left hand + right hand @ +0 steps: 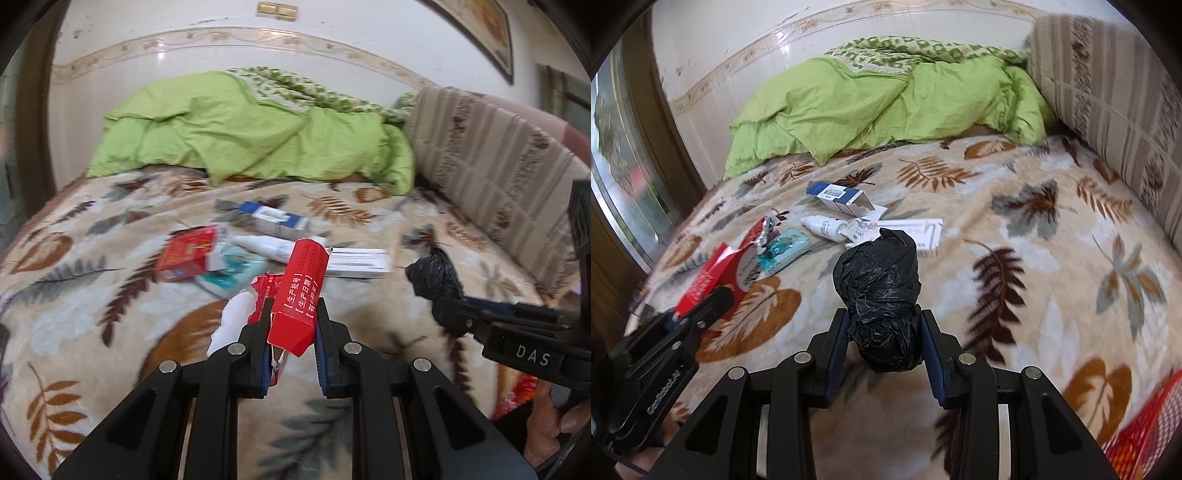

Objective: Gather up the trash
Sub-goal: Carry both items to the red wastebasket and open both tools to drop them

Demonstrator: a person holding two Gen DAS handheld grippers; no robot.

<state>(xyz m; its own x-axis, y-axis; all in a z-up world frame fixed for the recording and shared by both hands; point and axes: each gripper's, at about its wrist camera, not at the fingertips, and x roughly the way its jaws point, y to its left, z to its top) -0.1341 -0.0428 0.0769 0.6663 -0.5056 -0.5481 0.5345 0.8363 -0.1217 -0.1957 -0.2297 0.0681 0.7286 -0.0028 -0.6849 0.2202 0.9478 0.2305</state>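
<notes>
On the bed, over the leaf-print blanket, we have both grippers loaded. Left gripper: jaws clenched on a red carton, long and narrow, tilted toward 1 o'clock, white Chinese print and date digits down one face, near end crushed, torn red-and-white flap hanging at its 8 o'clock side. Right gripper: jaws clamped on a black plastic bag, crumpled into a tight glossy wad, standing up out of the jaws toward 12 o'clock. In the left wrist view the same bag shows at 3 o'clock, pinched in the right gripper, well apart from the carton.

Rest of the trash lies in a cluster mid-bed, at 12 o'clock from both grippers:
- blue-and-white box, barcode up, one end flap open, farthest out
- white bottle on its side, just beside that box on the near side
- long white box, at 3 o'clock from the bottle, partly hidden behind the bag in the right wrist view
- teal packet, flat, at 8 o'clock from the bottle
- red box, at 9 o'clock of the cluster, touching the teal packet

Green duvet is bunched at the far end of the bed, 12 o'clock. Striped cushion stands along the 2 o'clock side.
</notes>
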